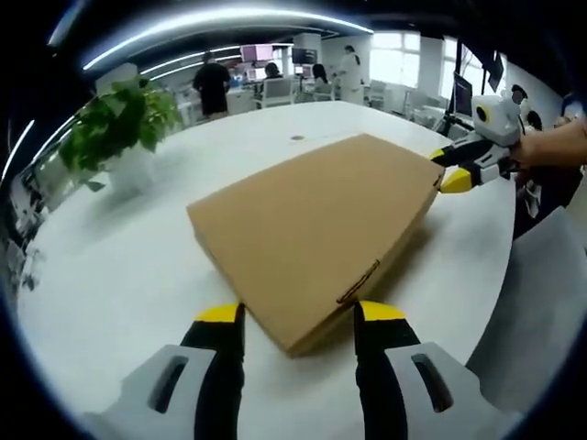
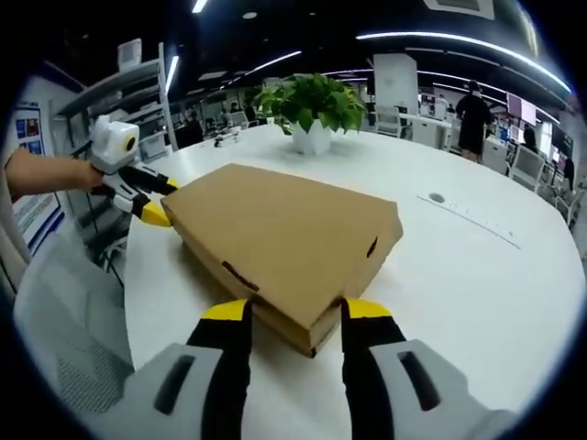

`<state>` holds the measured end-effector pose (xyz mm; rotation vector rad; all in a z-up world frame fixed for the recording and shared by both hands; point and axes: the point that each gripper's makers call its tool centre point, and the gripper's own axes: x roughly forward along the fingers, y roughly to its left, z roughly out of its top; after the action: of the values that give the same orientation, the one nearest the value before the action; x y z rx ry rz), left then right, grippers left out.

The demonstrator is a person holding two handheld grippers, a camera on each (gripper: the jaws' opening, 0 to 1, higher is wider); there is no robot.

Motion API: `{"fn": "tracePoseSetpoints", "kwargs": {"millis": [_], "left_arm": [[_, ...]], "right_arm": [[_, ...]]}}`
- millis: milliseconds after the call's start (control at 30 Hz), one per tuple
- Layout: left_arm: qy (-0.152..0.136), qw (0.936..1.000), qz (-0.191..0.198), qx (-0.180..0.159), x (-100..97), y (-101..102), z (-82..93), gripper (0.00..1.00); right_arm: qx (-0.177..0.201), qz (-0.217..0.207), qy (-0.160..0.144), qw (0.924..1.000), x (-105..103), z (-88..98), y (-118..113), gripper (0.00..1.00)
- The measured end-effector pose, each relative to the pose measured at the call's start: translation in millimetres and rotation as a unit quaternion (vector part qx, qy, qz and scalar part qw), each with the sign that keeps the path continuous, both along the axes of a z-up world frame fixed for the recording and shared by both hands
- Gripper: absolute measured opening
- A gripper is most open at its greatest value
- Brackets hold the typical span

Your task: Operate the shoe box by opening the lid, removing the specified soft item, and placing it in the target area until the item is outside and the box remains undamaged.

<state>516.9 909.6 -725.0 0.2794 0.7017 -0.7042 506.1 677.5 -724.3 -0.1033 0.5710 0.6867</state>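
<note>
Lying closed on white table (image 1: pixel 110 275), plain unprinted shoe box (image 1: pixel 316 229), left tongs (image 1: pixel 301 316) and right tongs (image 2: pixel 286 312) apart, straddling opposite corners.

Closed shoe box (image 1: pixel 316 234) on white table (image 1: pixel 119 275), left gripper (image 1: pixel 301 316) jaws straddling its corner

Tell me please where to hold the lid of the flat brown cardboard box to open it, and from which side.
Probably grip the lid's edge at the corner of the flat brown cardboard box lying between the right gripper jaws, coming in level with the white table. The box lies closed and flat, so only its thin edges offer a hold.
</note>
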Motion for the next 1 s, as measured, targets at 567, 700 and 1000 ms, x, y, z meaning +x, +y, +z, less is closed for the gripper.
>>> {"fn": "tracePoseSetpoints", "kwargs": {"millis": [567, 700, 1000], "left_arm": [[0.004, 0.9989, -0.045, 0.013, -14.0, 15, -2.1, 0.48], [0.003, 0.9985, -0.052, 0.016, -15.2, 17, -2.3, 0.48], [0.004, 0.998, -0.06, 0.018, -17.9, 21, -2.4, 0.49]], "right_arm": [[0.004, -0.02, -0.003, 0.9998, -39, -0.3, 15, 0.32], [0.006, -0.022, -0.004, 0.9997, -46, -0.2, 19, 0.33], [0.009, -0.026, -0.003, 0.9996, -57, -0.1, 24, 0.32]]}}
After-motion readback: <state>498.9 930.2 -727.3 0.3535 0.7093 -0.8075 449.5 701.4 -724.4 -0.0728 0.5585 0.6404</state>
